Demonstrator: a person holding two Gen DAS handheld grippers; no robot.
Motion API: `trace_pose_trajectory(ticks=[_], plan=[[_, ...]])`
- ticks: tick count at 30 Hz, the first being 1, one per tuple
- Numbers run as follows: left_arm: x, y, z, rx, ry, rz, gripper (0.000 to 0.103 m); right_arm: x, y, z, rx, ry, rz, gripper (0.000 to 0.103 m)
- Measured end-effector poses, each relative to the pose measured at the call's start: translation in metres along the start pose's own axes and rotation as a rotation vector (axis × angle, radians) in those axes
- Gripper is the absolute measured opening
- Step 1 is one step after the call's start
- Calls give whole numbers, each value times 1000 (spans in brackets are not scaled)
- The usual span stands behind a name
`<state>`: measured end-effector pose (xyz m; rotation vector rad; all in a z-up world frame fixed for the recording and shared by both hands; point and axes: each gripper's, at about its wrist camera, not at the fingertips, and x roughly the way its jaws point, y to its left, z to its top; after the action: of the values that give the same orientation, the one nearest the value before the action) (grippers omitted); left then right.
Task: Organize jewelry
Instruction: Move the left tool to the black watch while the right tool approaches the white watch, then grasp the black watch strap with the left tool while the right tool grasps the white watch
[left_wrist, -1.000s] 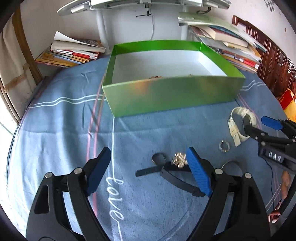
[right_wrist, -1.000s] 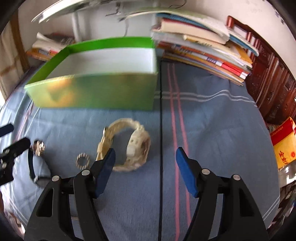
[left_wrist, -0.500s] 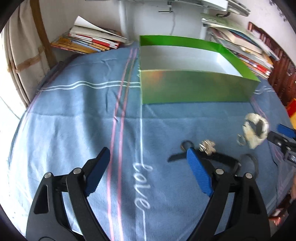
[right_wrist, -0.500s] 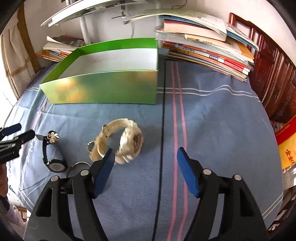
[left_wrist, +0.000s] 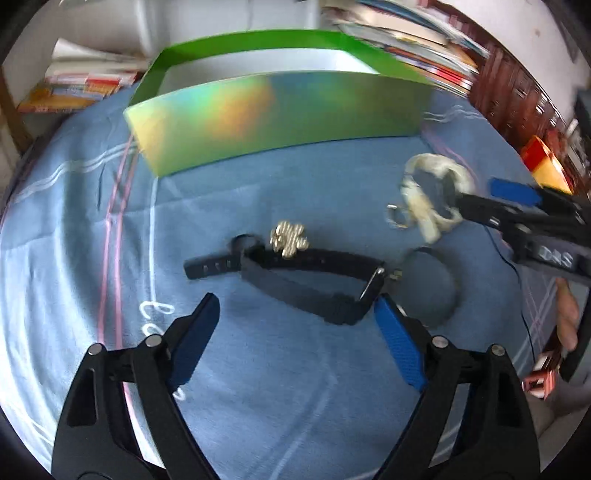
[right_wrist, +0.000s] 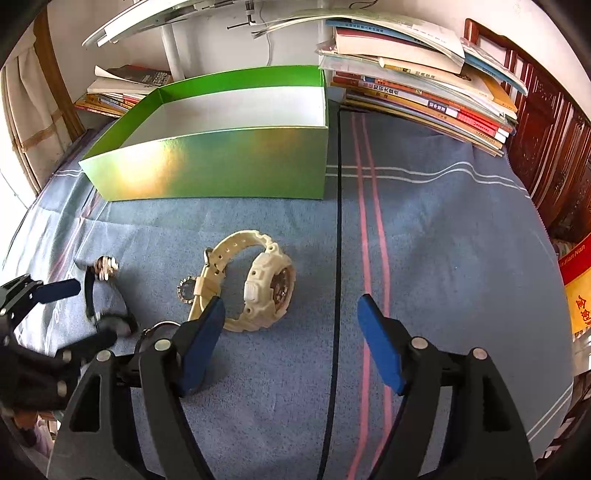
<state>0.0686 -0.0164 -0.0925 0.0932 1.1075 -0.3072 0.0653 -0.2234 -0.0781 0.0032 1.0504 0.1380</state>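
Observation:
A black watch lies on the blue cloth just ahead of my open left gripper, with a silver flower brooch beside its strap. A cream watch lies in front of my open right gripper, near its left fingertip, with a small silver ring to its left. The cream watch also shows in the left wrist view. The green box stands open at the back; its inside is mostly hidden. The brooch and black watch show at the left of the right wrist view.
Book stacks lie behind the box at the left and at the right. A thin dark hoop lies right of the black watch. Dark wooden furniture stands at the right, past the cloth's edge.
My left gripper has moved in toward the black watch, which now lies just ahead of its open fingers. My right gripper has drawn back a little from the cream watch.

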Motion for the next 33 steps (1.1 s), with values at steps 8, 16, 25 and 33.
trace_pose_trajectory(ticks=[8, 16, 25, 33], plan=[[-11, 65, 5, -201, -18, 176, 85, 1, 1, 2, -1, -4, 24, 75], [-3, 37, 9, -166, -1, 52, 87, 11, 14, 7, -19, 12, 39, 75], [10, 32, 19, -128, -15, 149, 60, 22, 26, 13, -50, 17, 40, 77], [-1, 58, 12, -174, -15, 129, 37, 23, 25, 13, -64, 17, 57, 62]])
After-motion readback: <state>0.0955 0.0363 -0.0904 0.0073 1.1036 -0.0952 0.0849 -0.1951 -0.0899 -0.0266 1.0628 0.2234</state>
